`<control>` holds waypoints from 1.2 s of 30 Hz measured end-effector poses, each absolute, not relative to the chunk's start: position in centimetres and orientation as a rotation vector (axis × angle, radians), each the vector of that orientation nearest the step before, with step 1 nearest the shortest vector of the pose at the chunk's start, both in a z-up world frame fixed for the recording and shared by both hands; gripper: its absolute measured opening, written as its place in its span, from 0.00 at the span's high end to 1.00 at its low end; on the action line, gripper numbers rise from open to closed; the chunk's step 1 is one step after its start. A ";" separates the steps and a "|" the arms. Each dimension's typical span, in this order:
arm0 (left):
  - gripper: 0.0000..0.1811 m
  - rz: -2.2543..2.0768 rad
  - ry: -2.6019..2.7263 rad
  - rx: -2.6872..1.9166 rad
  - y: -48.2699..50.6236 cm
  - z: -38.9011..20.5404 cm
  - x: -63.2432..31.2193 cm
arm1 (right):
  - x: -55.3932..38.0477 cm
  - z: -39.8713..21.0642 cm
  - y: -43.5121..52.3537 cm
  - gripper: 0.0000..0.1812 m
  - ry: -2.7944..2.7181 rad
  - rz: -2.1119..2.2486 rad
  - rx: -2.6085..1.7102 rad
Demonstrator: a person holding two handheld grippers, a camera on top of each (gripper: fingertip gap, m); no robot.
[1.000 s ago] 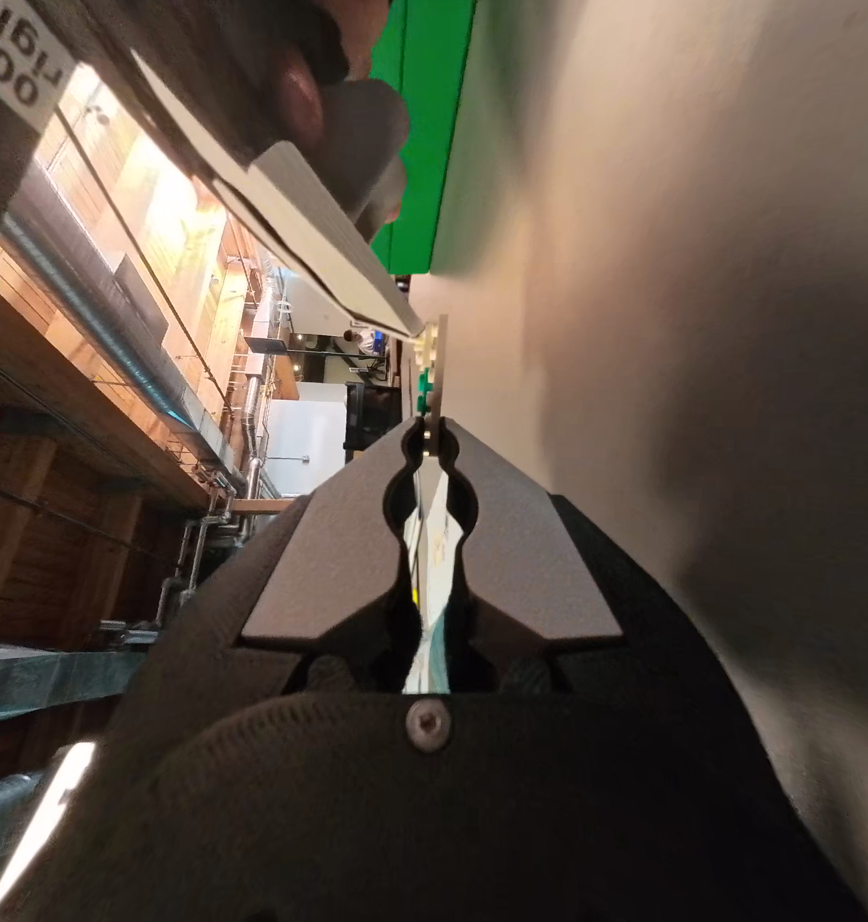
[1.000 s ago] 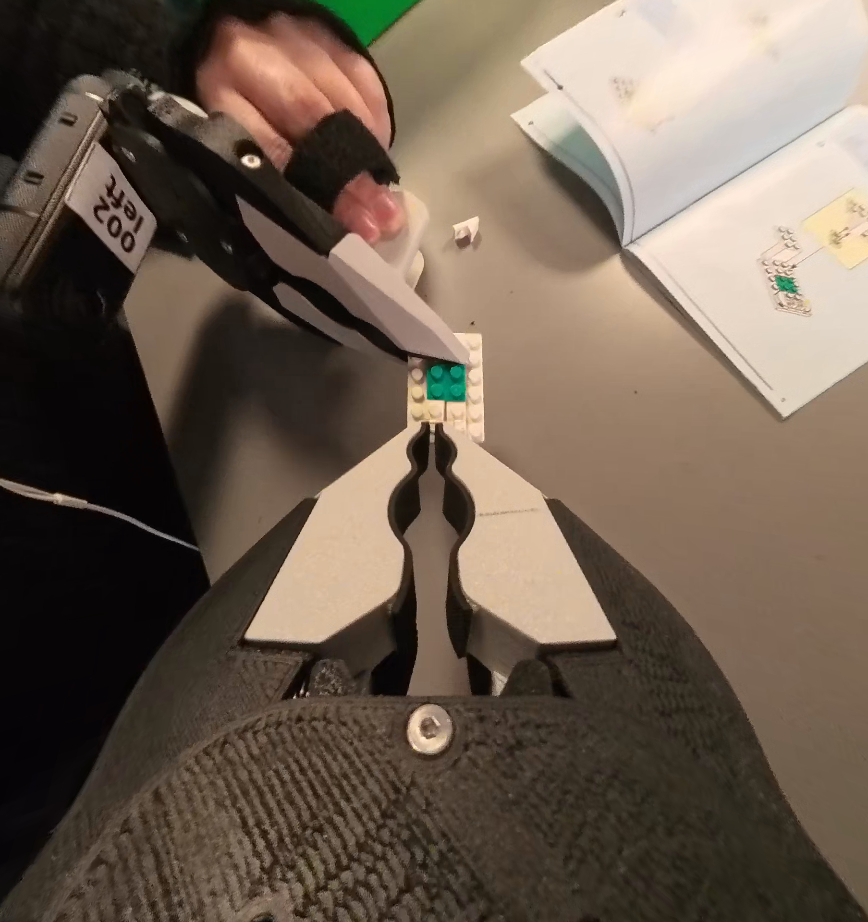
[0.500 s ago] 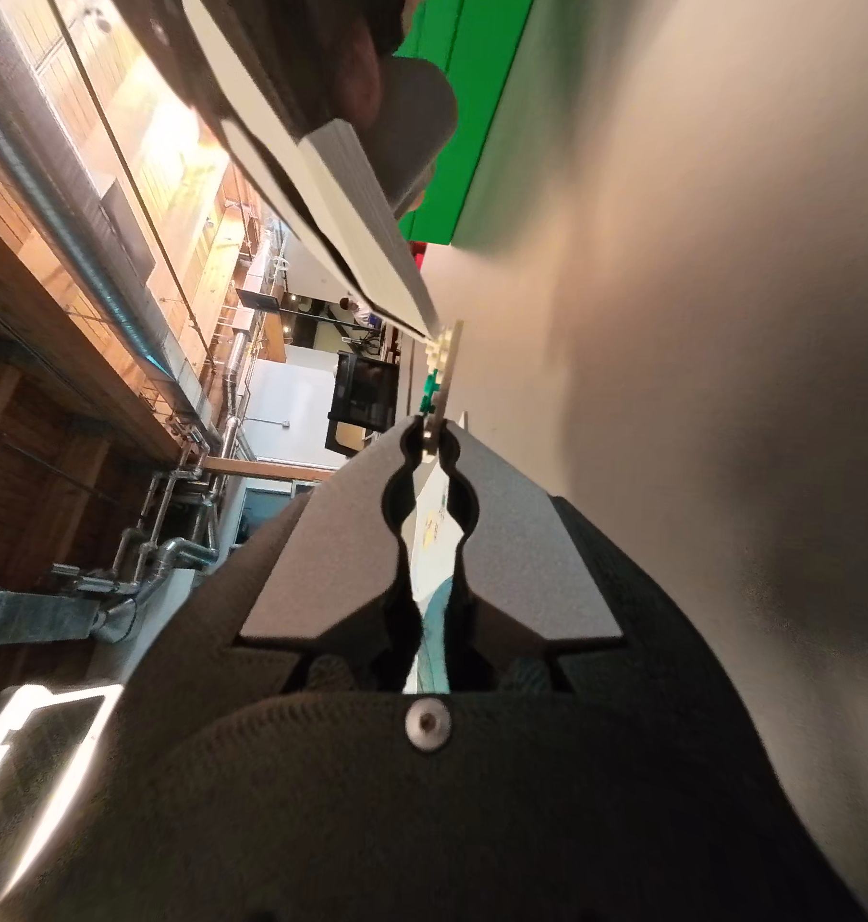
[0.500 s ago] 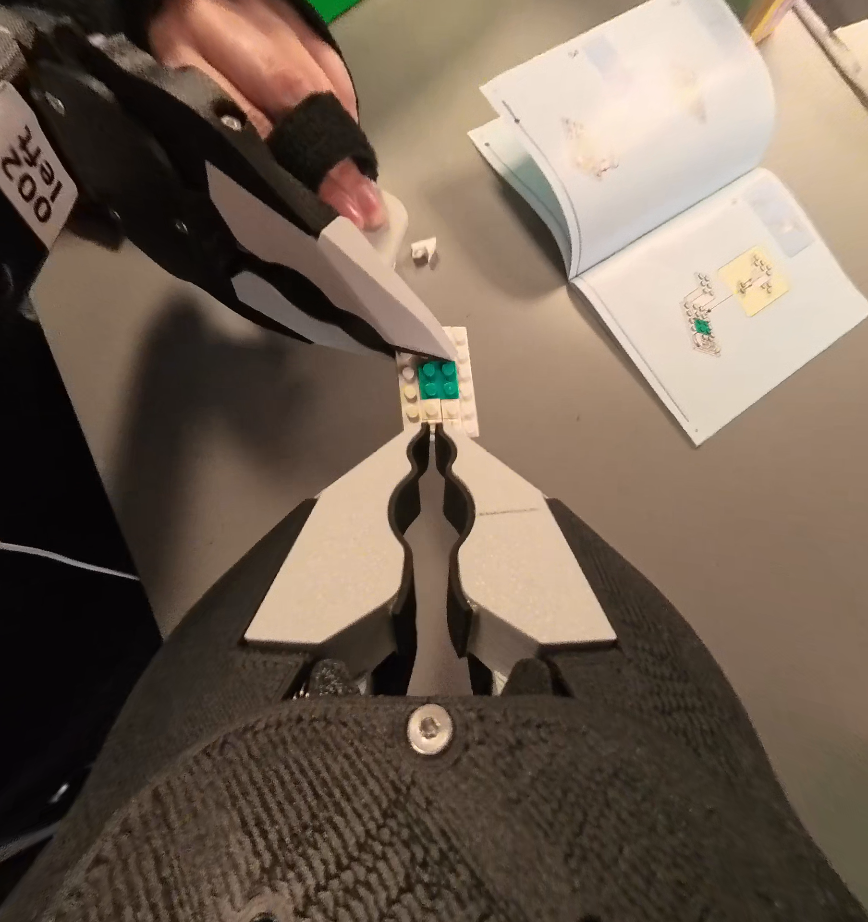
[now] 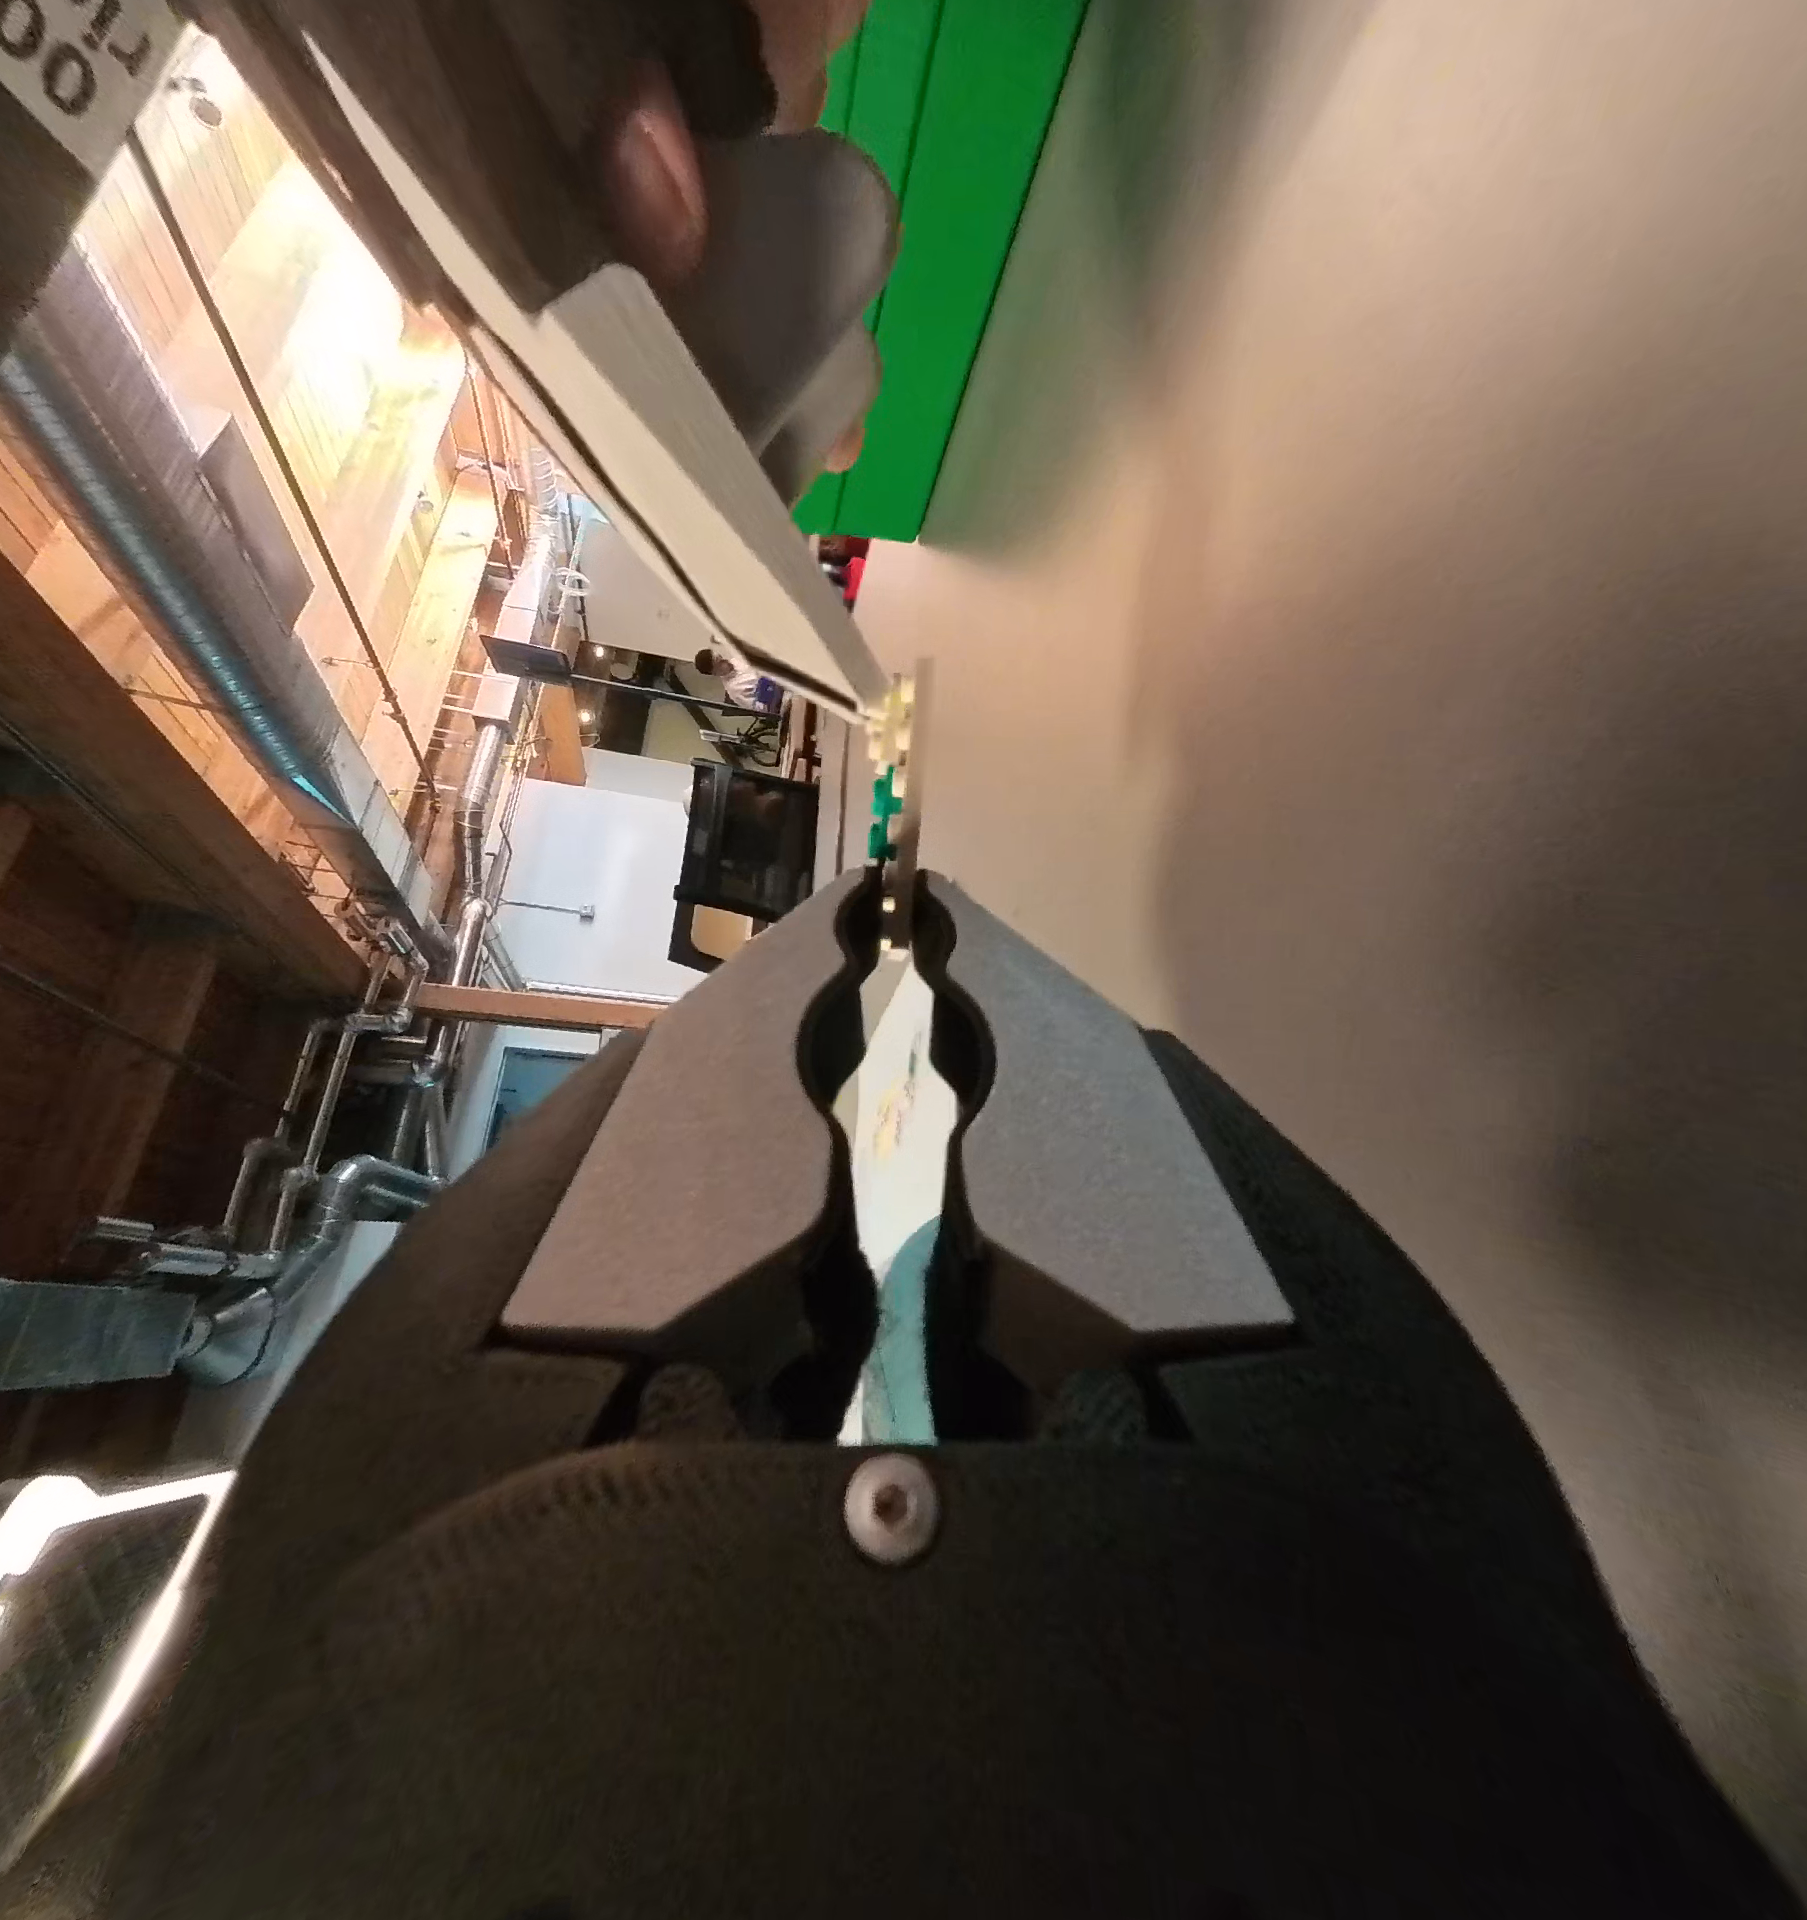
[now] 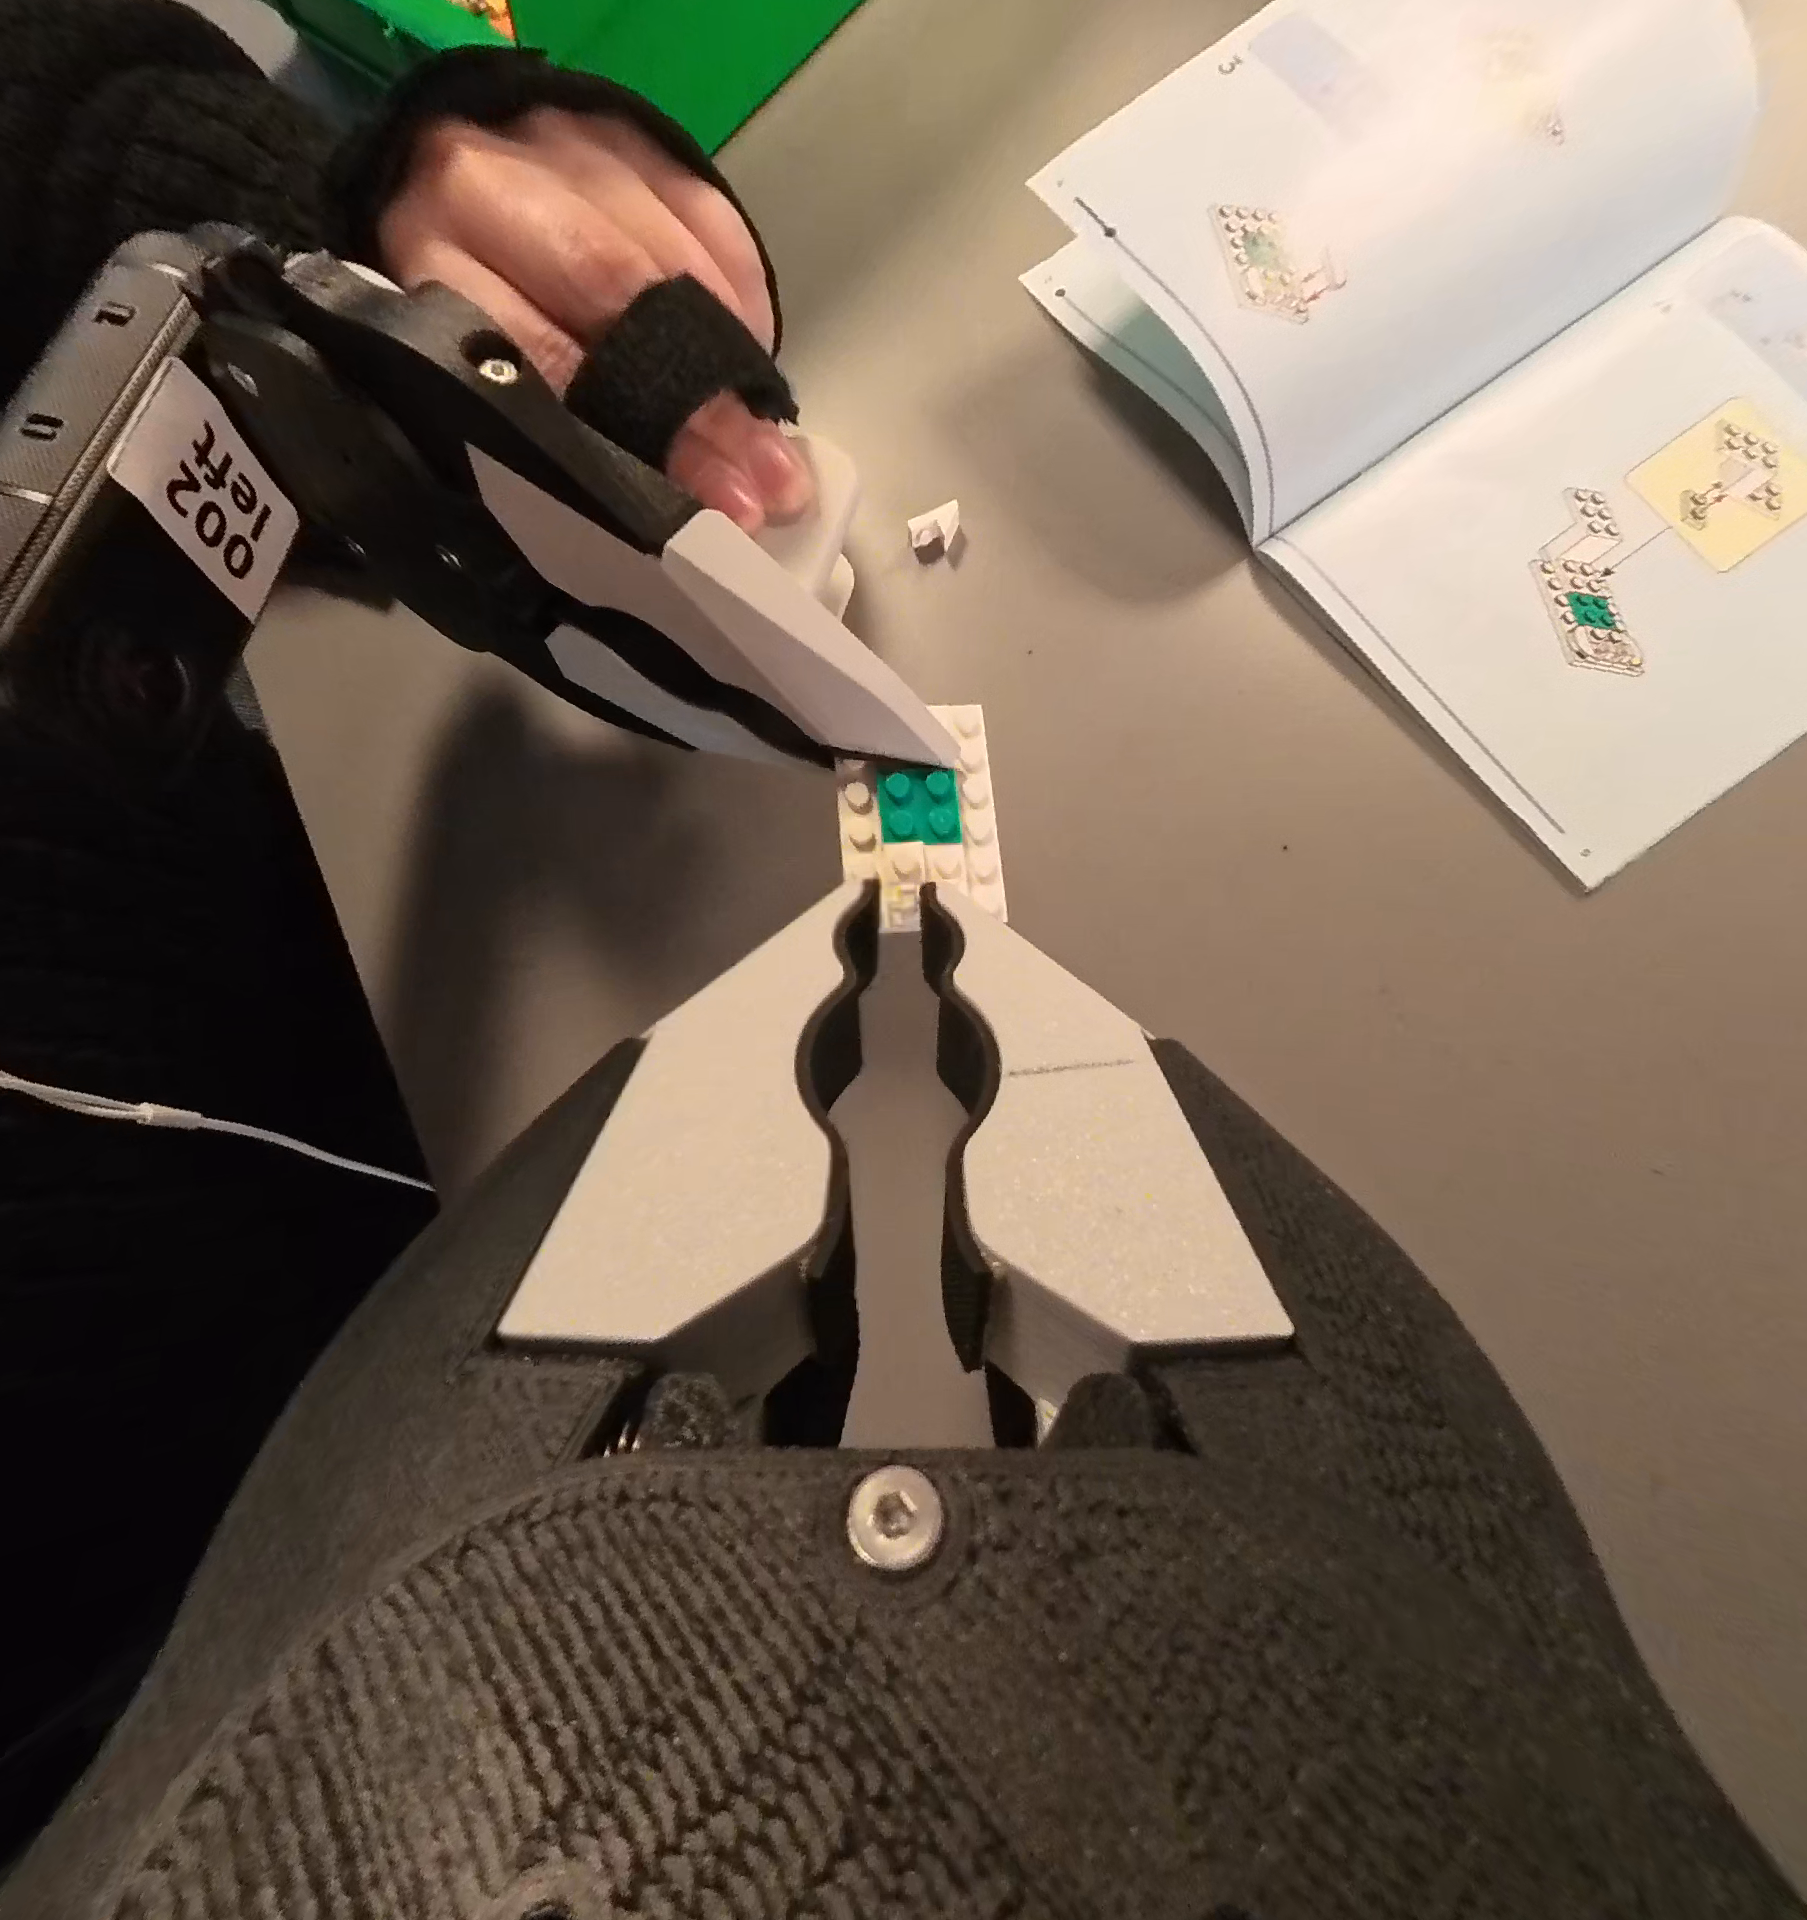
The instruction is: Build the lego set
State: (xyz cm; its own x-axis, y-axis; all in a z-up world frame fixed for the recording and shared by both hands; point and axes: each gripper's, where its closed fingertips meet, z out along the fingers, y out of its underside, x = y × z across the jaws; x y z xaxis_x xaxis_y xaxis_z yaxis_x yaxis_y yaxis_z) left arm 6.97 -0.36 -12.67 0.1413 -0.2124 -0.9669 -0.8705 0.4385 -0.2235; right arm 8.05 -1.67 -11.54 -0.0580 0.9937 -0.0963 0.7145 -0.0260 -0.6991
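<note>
My right gripper (image 6: 901, 902) is nearly closed, its tips pinching a small white part (image 6: 900, 914) at the near edge of the plate (image 6: 982, 842). I judge I am seating that part on the plate's front row. If I push off-square, the part could tip and pop out of such a narrow pinch, or sit crooked on its studs. In the middle of the plate sits the green brick (image 6: 918, 810), and a hard or skewed press might loosen it. At the plate's far left corner my left gripper (image 6: 868, 753) is clamped thin across the plate's edge. That bite looks shallow, so my push from the near side could swing the plate around it or slide it free. I cannot tell whether the plate rests on the bench (image 6: 1294, 1039) or hangs just above it. If it hangs, nothing backs the press. Beyond the plate lies a loose bit (image 6: 935, 532), which a slipping gripper could knock away. Far right of the plate is the open booklet (image 6: 1501, 436), safely apart.
</note>
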 end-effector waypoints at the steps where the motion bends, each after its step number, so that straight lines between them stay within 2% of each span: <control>1: 0.98 0.627 1.380 -1.053 -0.4 -12.7 7.0 | 8.0 -11.6 -1.8 0.96 -1.817 0.850 -1.785; 6: 0.98 0.615 1.372 -1.069 -0.2 -12.7 6.9 | 8.1 -11.4 -1.8 0.93 -1.814 0.848 -1.779; 8: 0.98 0.607 1.366 -1.087 -0.1 -12.7 6.8 | 8.1 -11.1 -1.8 0.89 -1.814 0.834 -1.757; 9: 0.98 0.599 1.360 -1.097 0.0 -12.7 6.8 | 8.0 -10.9 -1.8 0.84 -1.813 0.822 -1.722; 11: 0.98 0.584 1.349 -1.121 0.2 -12.7 6.7 | 7.8 -10.7 -2.0 0.82 -1.838 0.765 -1.637; 14: 0.98 0.571 1.340 -1.146 0.4 -12.8 6.5 | 7.3 -11.1 -1.9 0.74 -1.886 0.563 -1.434; 17: 0.98 0.561 1.336 -1.164 0.5 -12.9 6.4 | 6.9 -11.3 -1.3 0.72 -1.917 0.229 -1.156; 21: 0.98 0.554 1.336 -1.177 0.6 -13.0 6.4 | 6.7 -12.1 -0.9 0.77 -1.958 -0.054 -0.945; 27: 0.98 0.529 1.338 -1.196 0.5 -13.2 6.6 | 6.7 -12.6 -0.1 0.92 -1.979 -0.229 -0.840; 36: 0.98 0.408 1.302 -1.331 0.4 -13.6 6.7 | 6.8 -12.6 0.0 0.94 -2.038 -0.427 -0.649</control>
